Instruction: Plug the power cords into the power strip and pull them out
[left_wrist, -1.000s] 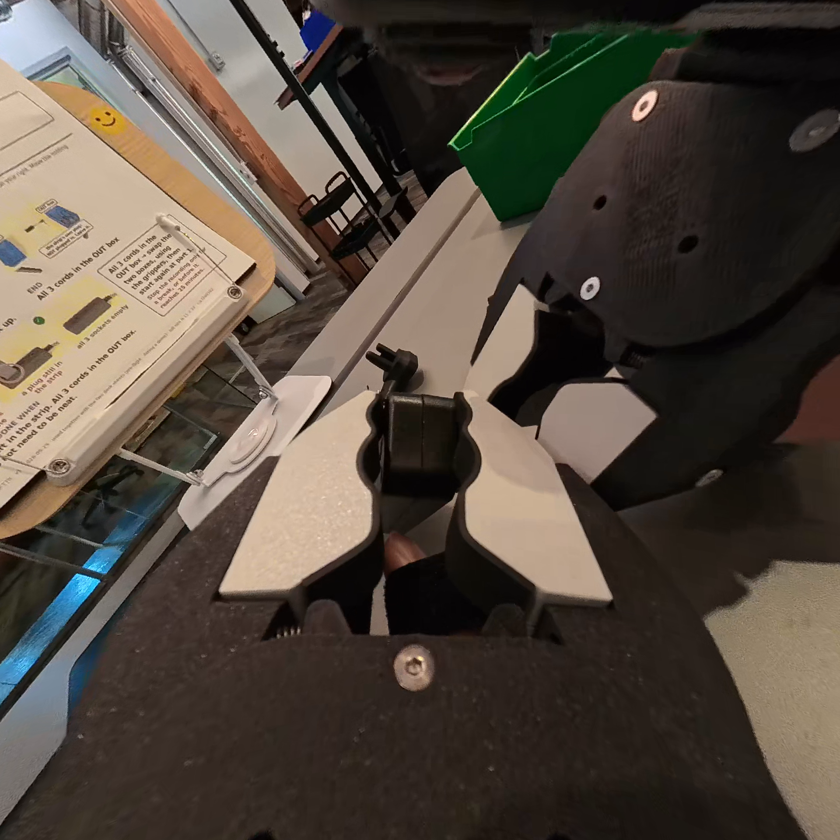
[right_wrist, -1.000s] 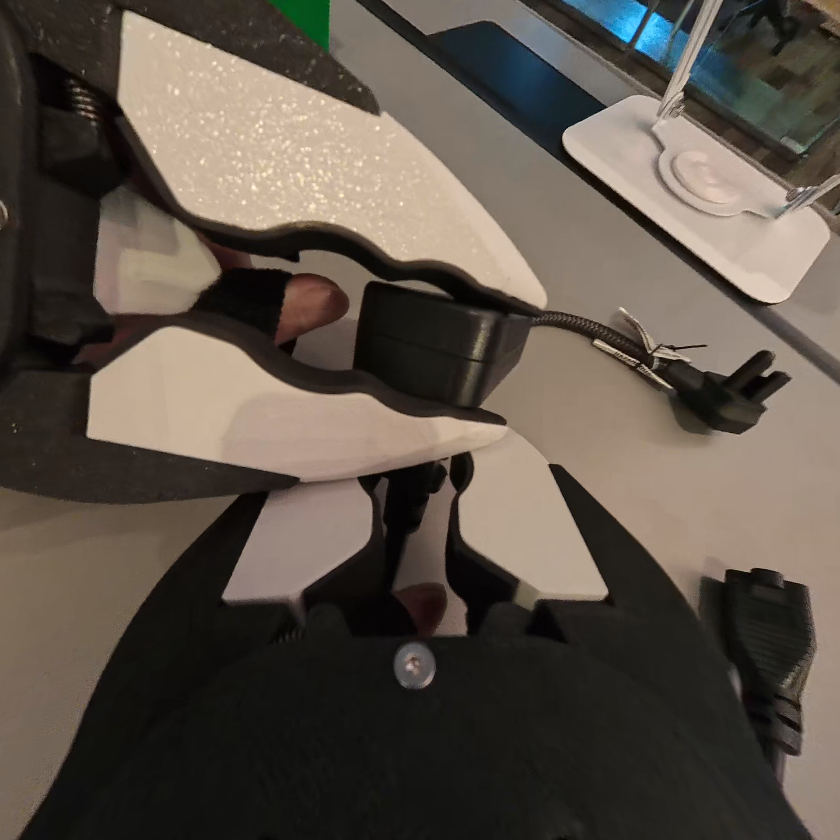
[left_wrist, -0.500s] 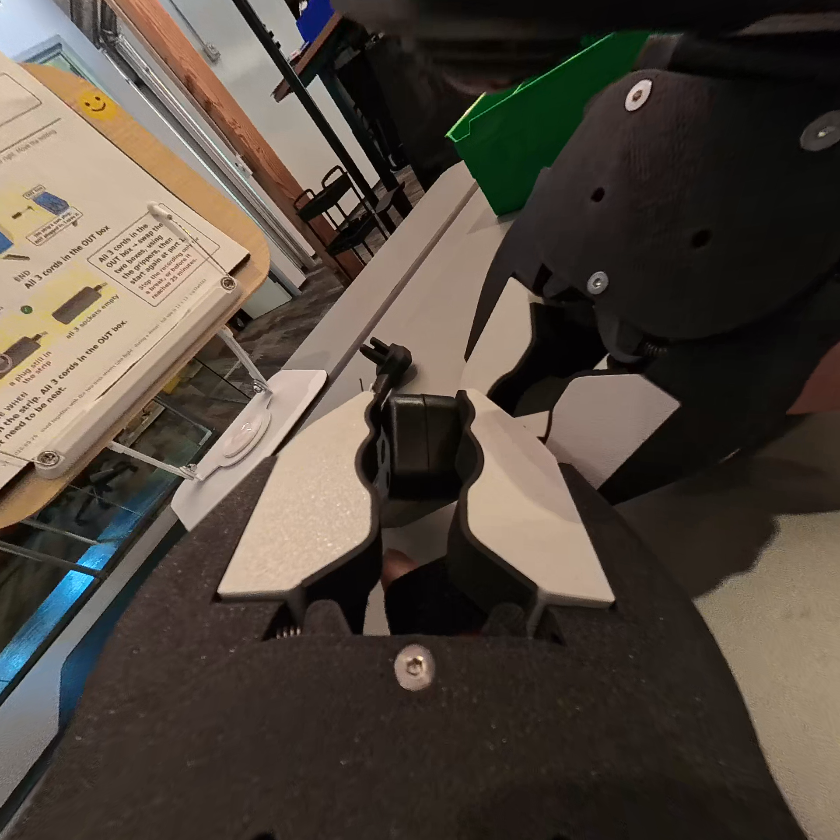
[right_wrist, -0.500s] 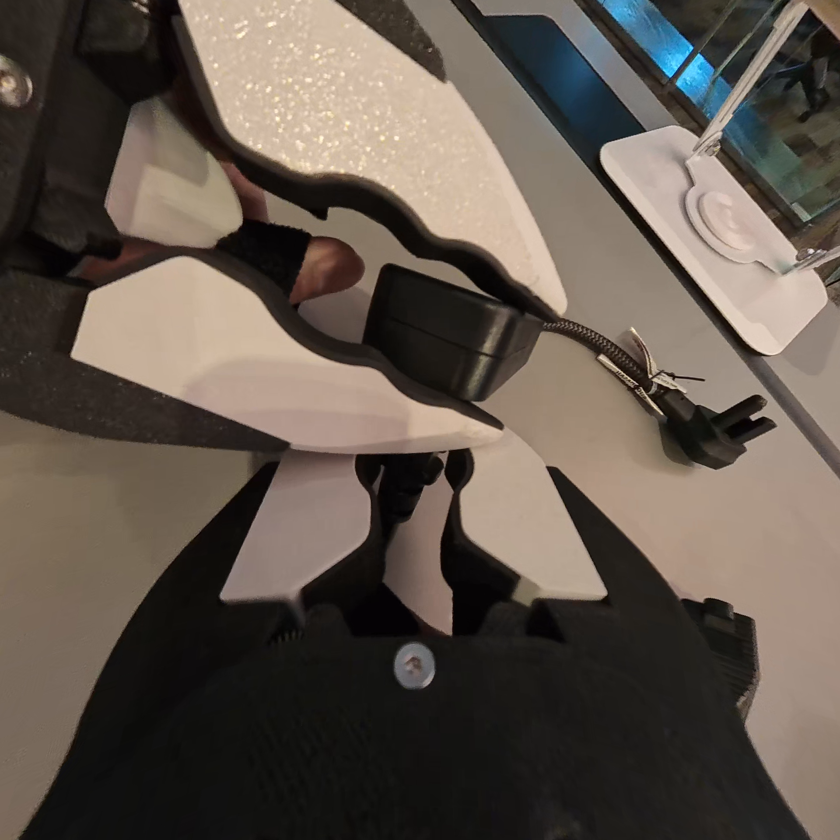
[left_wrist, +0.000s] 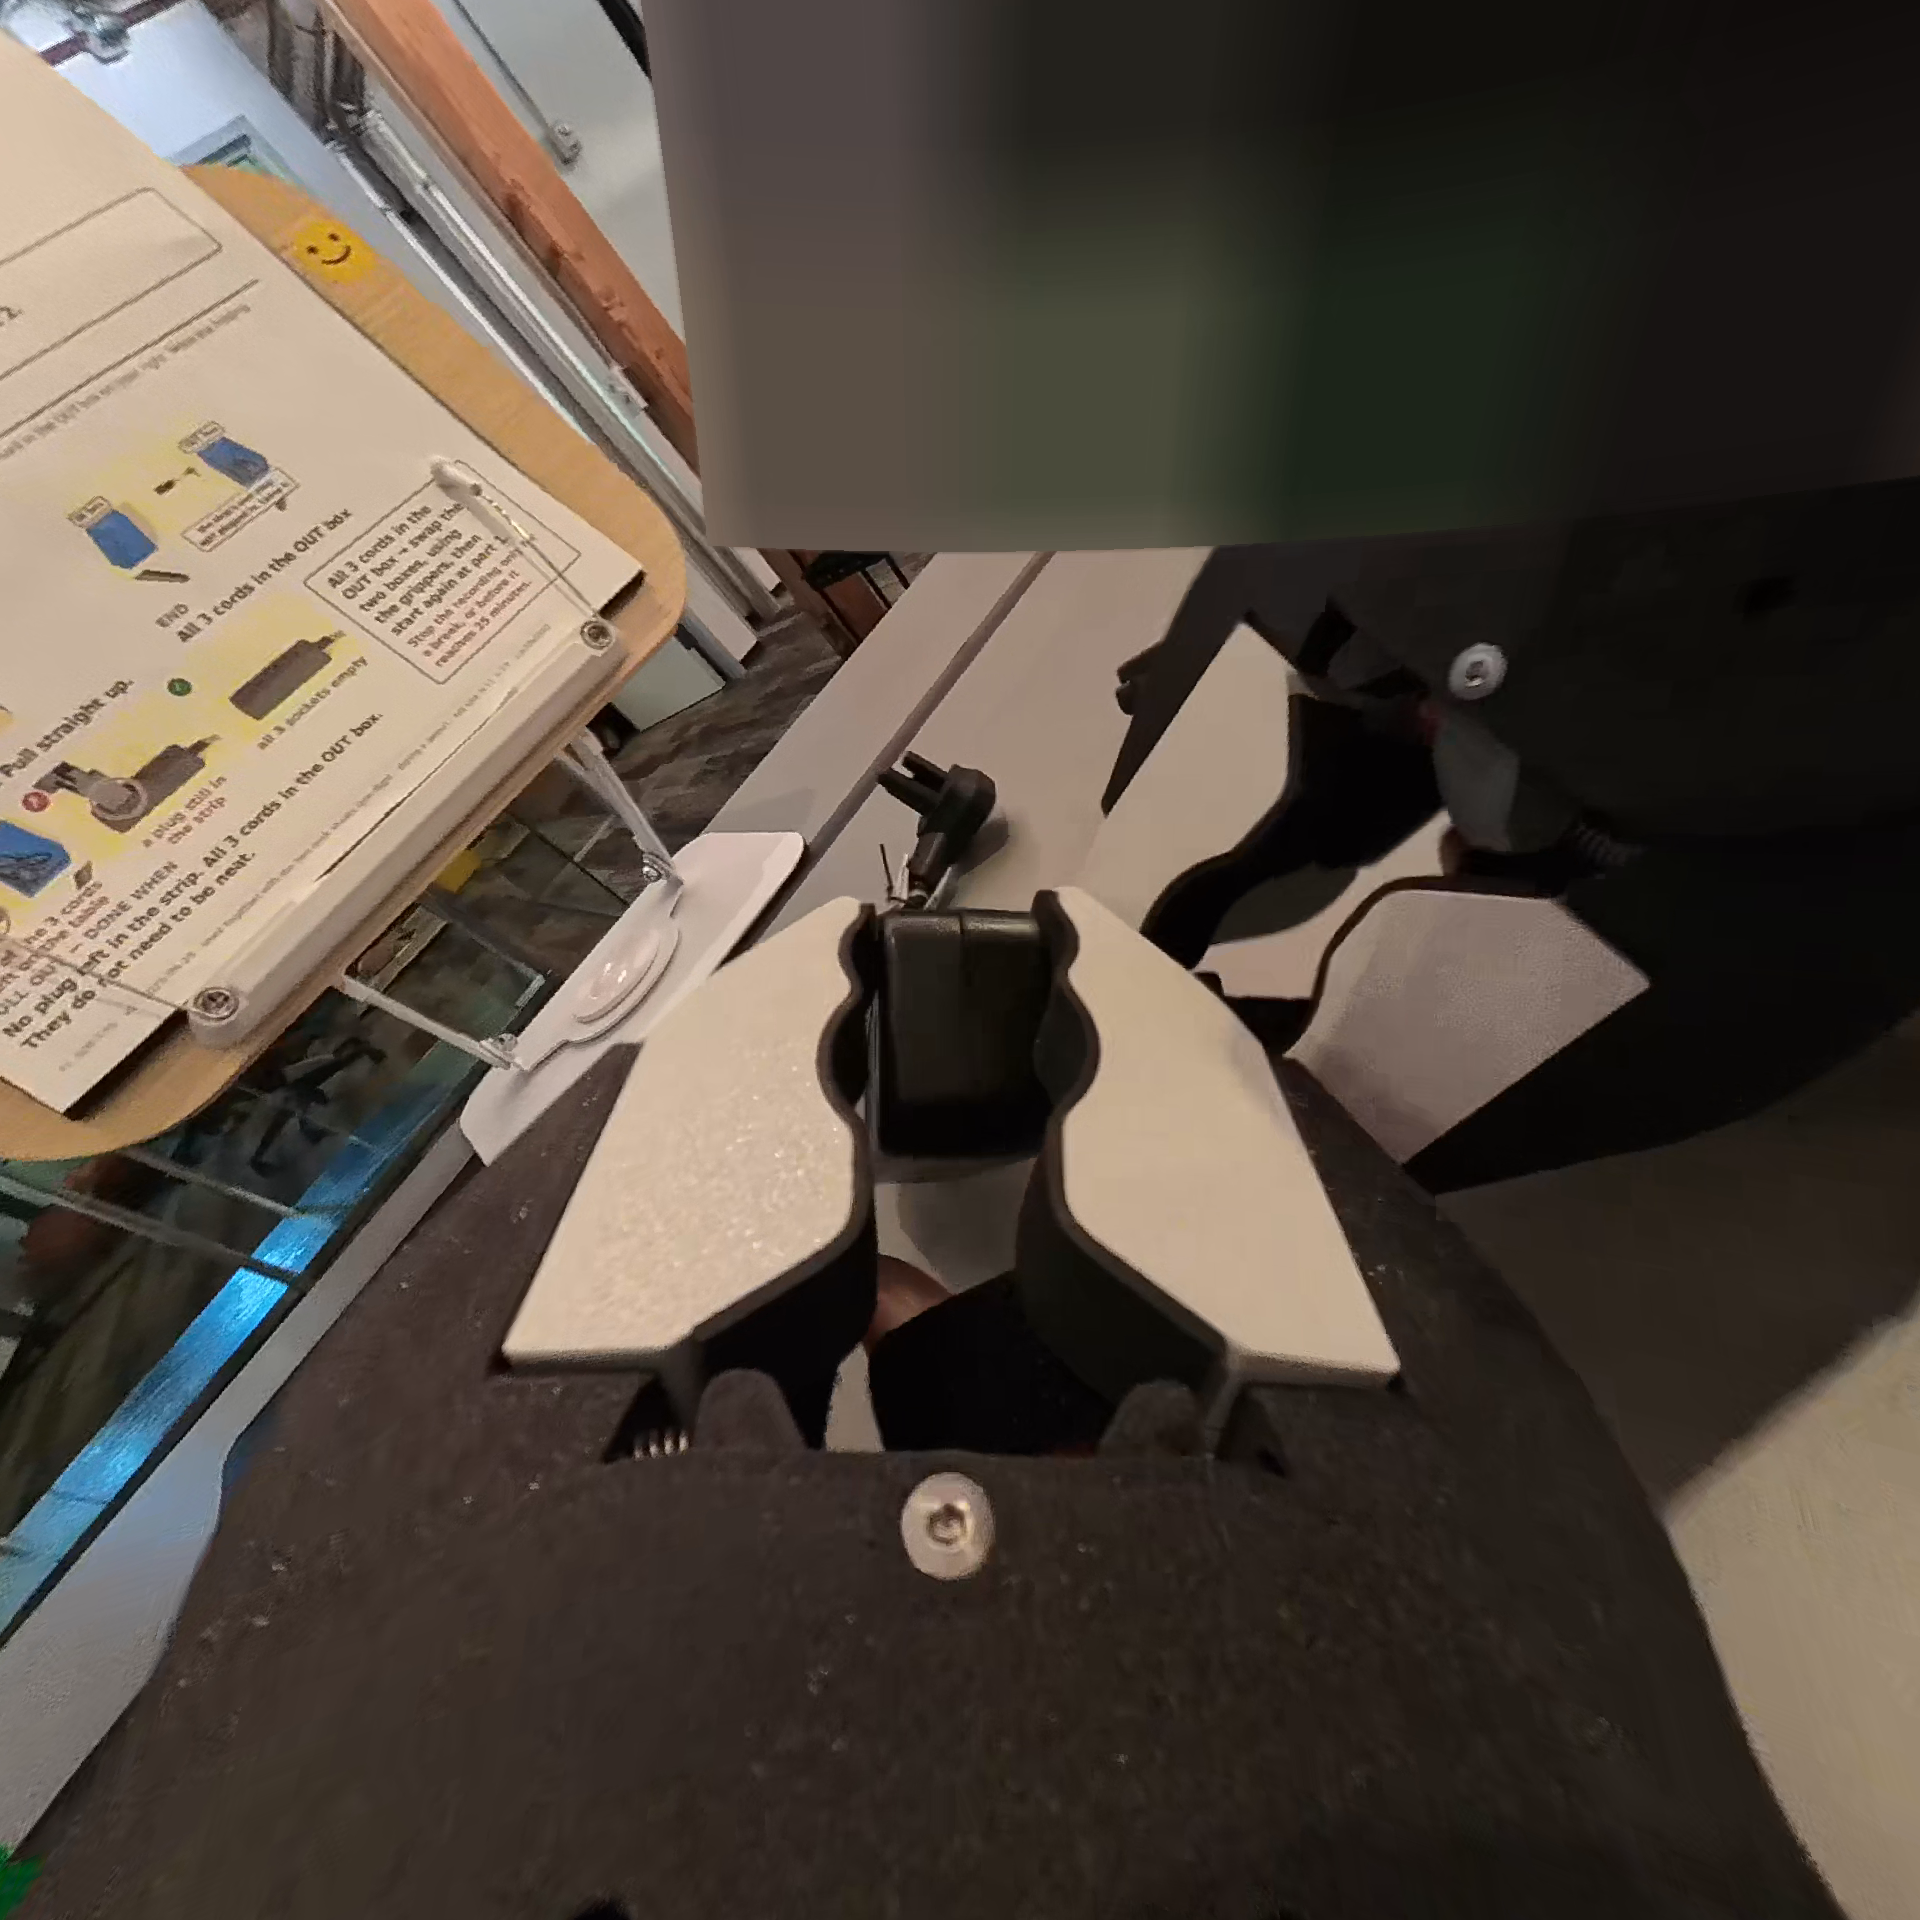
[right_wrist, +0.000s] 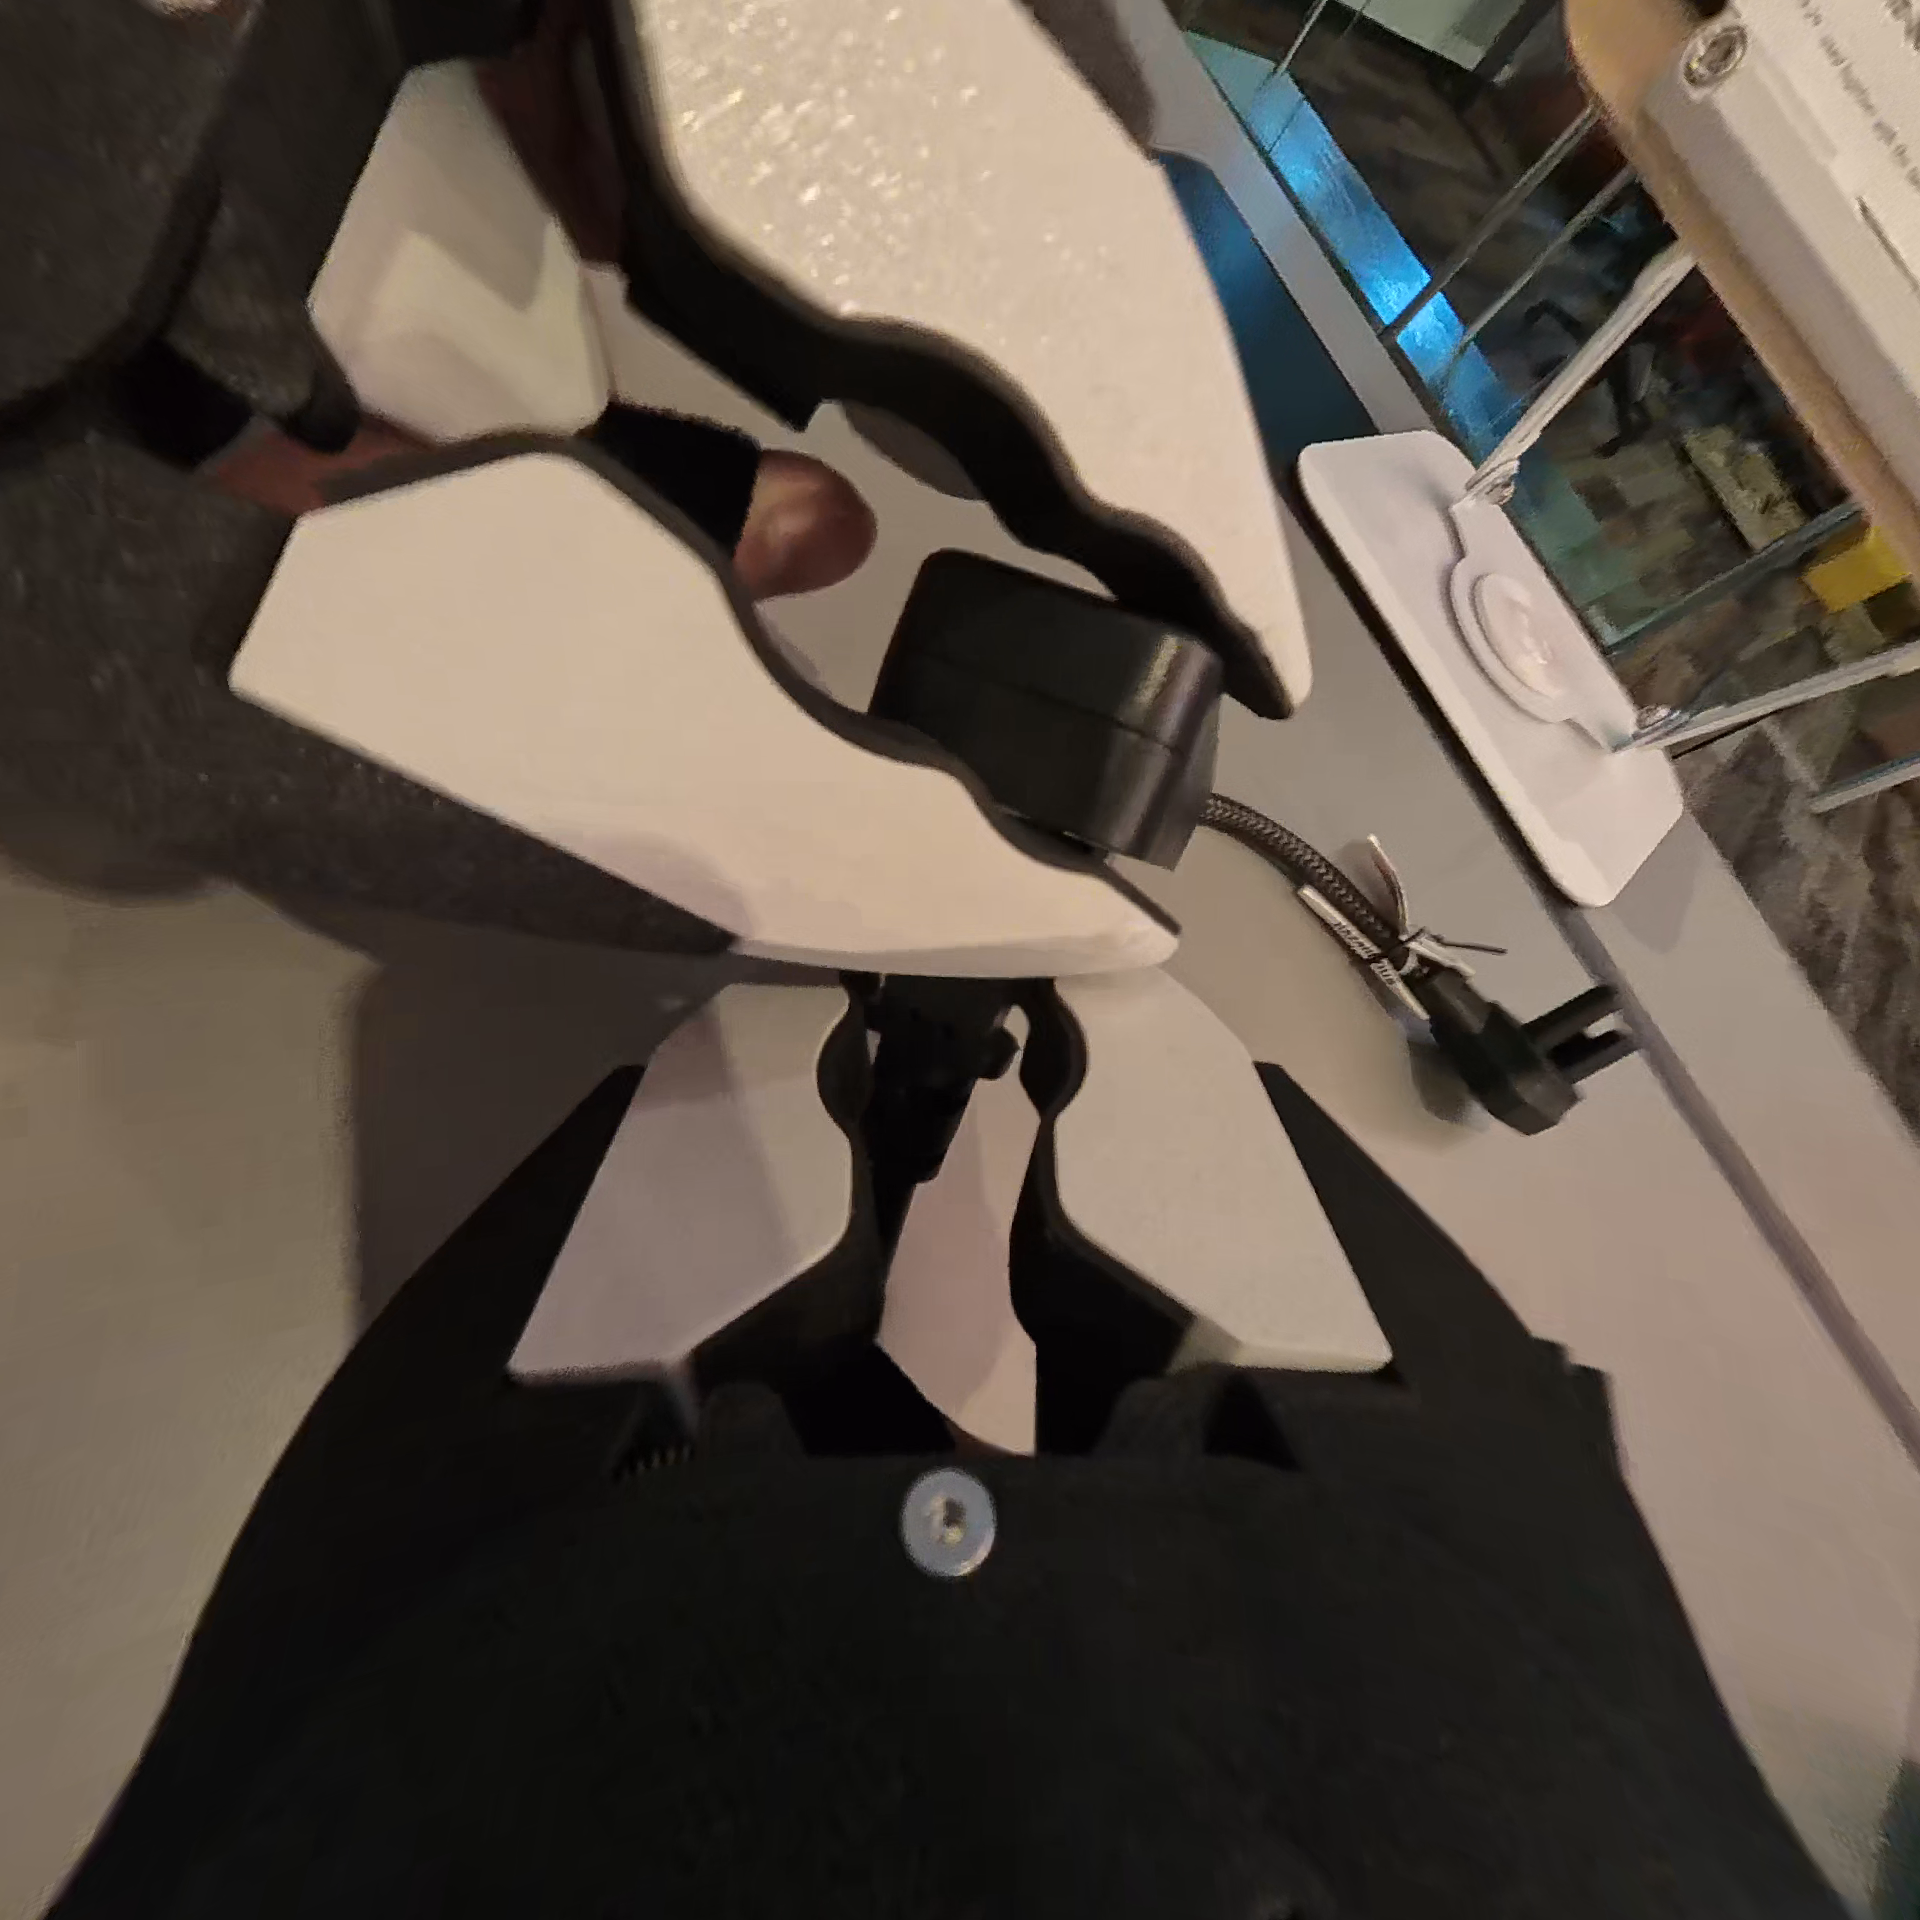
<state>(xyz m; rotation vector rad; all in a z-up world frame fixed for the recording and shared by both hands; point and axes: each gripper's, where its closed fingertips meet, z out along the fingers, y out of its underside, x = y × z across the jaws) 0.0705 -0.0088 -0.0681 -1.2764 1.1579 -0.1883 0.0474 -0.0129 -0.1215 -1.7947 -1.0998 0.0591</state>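
left wrist view: left gripper (left_wrist: 956, 1029) clamped on the small black power strip (left_wrist: 958, 1023), block squeezed between both fingers, held just off the grey table (left_wrist: 977, 665). long axis of the block running straight away down the fingers, toward the far side. strip's own braided lead trailing beyond to an angled plug (left_wrist: 940, 805) lying flat on the table, just past the fingertips. right gripper (left_wrist: 1278, 935) immediately to the right, fingers angled in toward the strip. instruction board on a stand (left_wrist: 312, 582) at far left.

right wrist view: right gripper (right_wrist: 951, 1049) closed narrow on a black cord plug (right_wrist: 925, 1101), plug pointing up and away toward the strip. power strip (right_wrist: 1049, 707) directly ahead and just beyond the fingertips, pinched in the left gripper (right_wrist: 1195, 790), lying crosswise, long axis running left to right. sockets not visible from here; plug tip hidden under the left gripper's lower finger, so contact impossible to judge. likely next: short push forward, plug kept square to the strip's near face.
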